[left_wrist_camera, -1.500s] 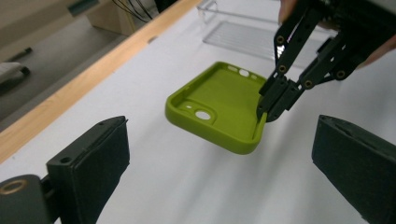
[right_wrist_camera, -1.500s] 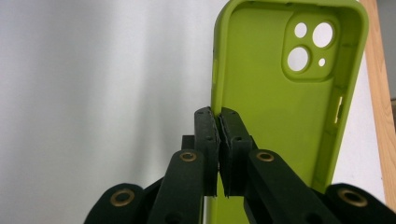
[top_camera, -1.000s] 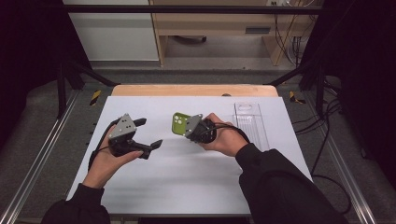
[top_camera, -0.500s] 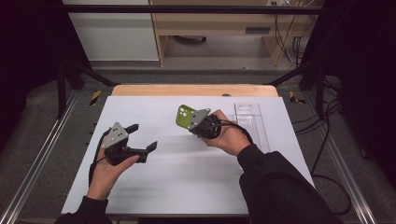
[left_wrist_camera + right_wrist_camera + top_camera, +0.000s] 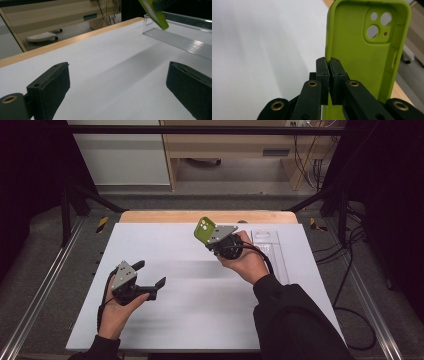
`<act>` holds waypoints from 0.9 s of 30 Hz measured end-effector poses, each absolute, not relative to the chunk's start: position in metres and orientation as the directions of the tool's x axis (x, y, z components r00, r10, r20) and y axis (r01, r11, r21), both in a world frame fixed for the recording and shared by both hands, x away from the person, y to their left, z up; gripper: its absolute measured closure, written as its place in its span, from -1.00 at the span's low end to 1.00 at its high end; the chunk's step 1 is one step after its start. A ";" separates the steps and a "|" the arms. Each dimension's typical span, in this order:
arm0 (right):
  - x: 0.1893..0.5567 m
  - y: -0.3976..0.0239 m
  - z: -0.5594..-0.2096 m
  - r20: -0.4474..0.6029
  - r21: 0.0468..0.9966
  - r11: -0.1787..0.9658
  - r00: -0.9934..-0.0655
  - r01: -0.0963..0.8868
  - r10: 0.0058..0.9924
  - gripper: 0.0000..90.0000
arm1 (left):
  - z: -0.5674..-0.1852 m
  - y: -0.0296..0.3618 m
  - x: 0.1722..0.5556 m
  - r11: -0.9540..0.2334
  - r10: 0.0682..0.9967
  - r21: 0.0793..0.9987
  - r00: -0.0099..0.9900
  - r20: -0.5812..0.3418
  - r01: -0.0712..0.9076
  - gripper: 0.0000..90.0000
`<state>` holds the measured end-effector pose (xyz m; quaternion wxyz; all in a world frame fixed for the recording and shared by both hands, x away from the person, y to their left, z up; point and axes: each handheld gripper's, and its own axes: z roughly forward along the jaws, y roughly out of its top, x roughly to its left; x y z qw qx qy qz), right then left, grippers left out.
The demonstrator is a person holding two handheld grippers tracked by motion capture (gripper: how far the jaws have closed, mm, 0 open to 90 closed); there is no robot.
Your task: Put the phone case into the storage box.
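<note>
Right tool [image 5: 216, 238] pinches a green case [image 5: 204, 229] above the tabletop [image 5: 200, 305]. Left tool [image 5: 149, 276] gapes empty, nearer the tabletop's front edge

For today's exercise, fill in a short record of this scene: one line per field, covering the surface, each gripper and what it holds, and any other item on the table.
Surface: white table top with a wooden far edge
Left gripper: jaws wide apart, holding nothing, low over the table's near left part
Right gripper: jaws closed on the side edge of the lime-green phone case
Phone case state: lifted off the table, camera cut-outs at its far end
Other item: clear plastic tray lying at the table's right side
</note>
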<state>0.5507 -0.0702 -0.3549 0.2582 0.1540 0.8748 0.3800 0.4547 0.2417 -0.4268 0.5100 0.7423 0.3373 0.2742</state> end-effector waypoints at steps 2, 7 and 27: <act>0.550 -0.074 -0.352 -0.327 0.769 0.634 -0.804 0.079 0.496 0.94 | -0.431 0.240 0.453 -0.248 0.782 0.942 0.620 0.057 0.226 -0.90; 0.549 -0.084 -0.344 -0.289 0.831 0.548 -0.766 0.098 0.575 0.94 | -0.439 0.240 0.448 -0.181 0.806 0.955 0.592 0.007 0.235 -0.90; 0.543 -0.129 -0.320 -0.221 0.930 0.350 -0.592 0.110 0.775 0.95 | -0.452 0.278 0.442 -0.103 0.887 0.962 0.461 -0.027 0.254 -0.93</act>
